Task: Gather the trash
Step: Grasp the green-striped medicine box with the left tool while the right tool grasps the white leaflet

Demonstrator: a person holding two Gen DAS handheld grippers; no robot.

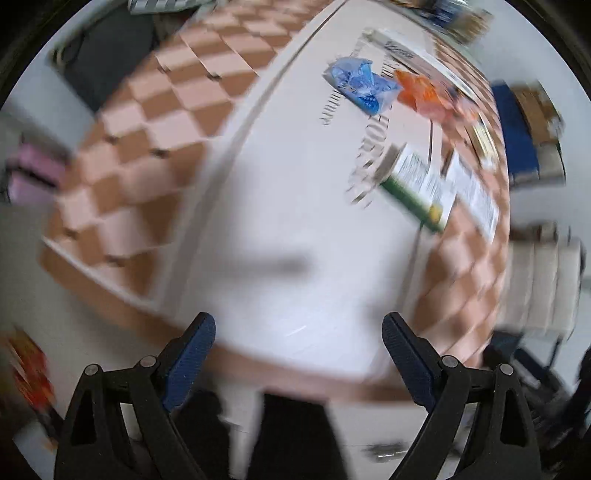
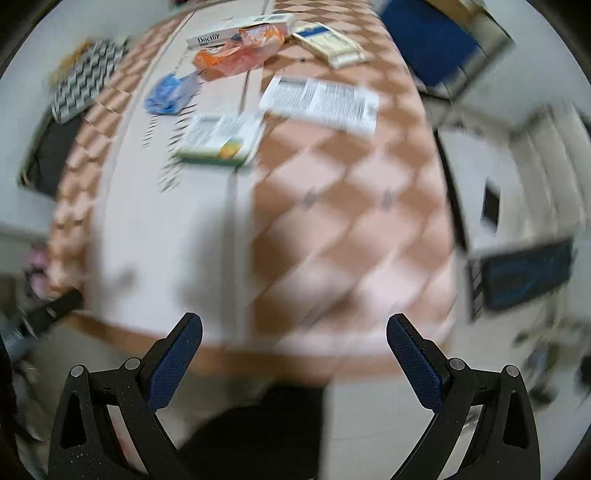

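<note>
The trash is seen lying on a table (image 2: pixel 332 221) covered by a checked orange-and-pink cloth with a white sheet (image 2: pixel 166 229) printed with dark lettering laid over its left part. A crumpled blue plastic wrapper (image 2: pixel 168 92) rests on the white sheet, and just beyond it an orange plastic bag (image 2: pixel 236 51) is bunched up against a long white box (image 2: pixel 236 31) marked "Doctor". Nearer the camera a flat green-edged box (image 2: pixel 221 138) with printed text is set at the seam between sheet and cloth, and beside it, on the checked cloth, a printed paper leaflet (image 2: pixel 321 101) lies flat; a pale yellowish packet (image 2: pixel 328 44) lies further back. (Both views are smeared by motion blur, so finer print cannot be read.) In the left wrist view the same blue wrapper (image 1: pixel 364 85), orange bag (image 1: pixel 424 96), green-edged box (image 1: pixel 417 184) and leaflet (image 1: pixel 472 195) are found at the far right of the white sheet (image 1: pixel 295 221). The left gripper (image 1: pixel 299 332) is held with its blue-padded fingers spread wide, nothing between them, above the near table edge. The right gripper (image 2: pixel 293 330) is likewise spread apart and empty, well short of the trash.
</note>
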